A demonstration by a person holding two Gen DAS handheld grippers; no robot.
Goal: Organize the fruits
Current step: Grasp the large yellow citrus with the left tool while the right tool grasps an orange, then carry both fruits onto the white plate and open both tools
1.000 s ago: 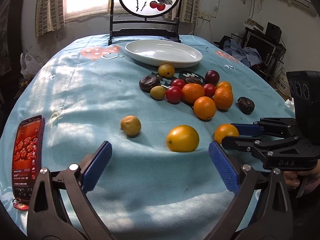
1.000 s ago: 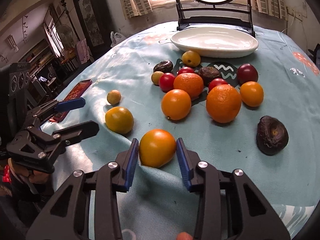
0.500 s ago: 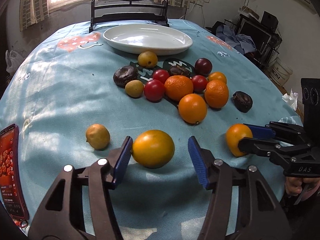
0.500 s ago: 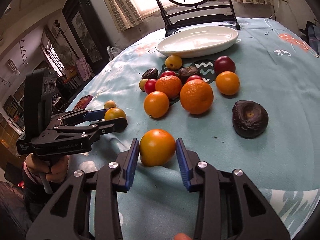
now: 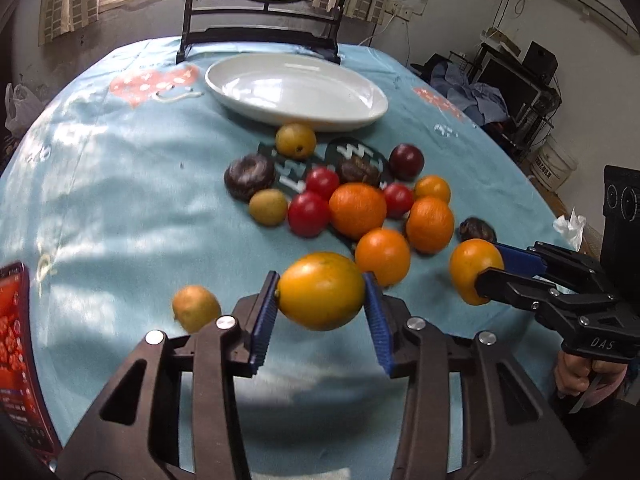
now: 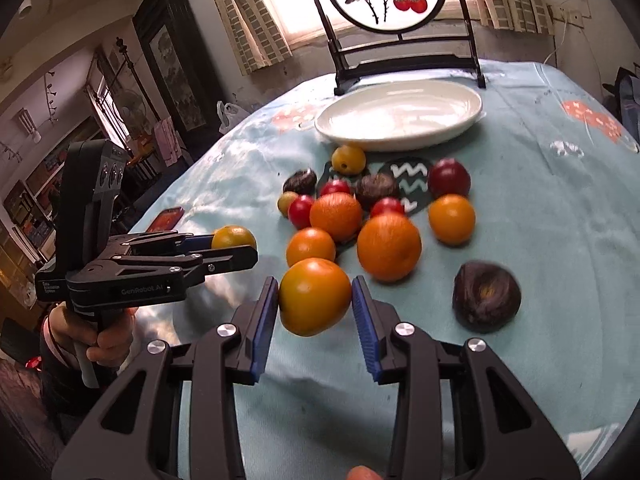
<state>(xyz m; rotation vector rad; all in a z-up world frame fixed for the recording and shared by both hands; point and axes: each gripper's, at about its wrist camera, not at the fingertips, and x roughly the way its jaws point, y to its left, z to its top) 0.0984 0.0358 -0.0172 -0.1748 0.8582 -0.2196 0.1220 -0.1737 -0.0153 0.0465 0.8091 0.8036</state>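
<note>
Closed in on the yellow fruit [image 5: 320, 291] since a second back, when the left gripper [image 5: 320, 312] stood wide apart over bare cloth; blue pads now pressing both sides of it, jaws having just been closing, fruit lifted clear of the blue cloth of the bench [image 5: 120, 184]. Gripped likewise by the right gripper [image 6: 315, 312]: an orange tomato [image 6: 314, 296], pinched between its pads and raised off the cloth, where earlier it sat on the bench. Seen from the left view, held out at the right edge, with a hand [image 5: 576, 372] on the handle below. Lying loose nearby: a small yellow fruit [image 5: 196, 307] just left of the left jaws, an orange [image 5: 383, 255] just behind the held fruit, and past it a cluster of oranges, red tomatoes [image 5: 309, 213] and dark wrinkled fruits [image 5: 249, 176]. Farther back, near a dark chair [image 5: 260, 36], a white oval dish [image 5: 296, 90] with nothing in it. At the left edge, a phone [image 5: 18, 360] with a red screen.
</note>
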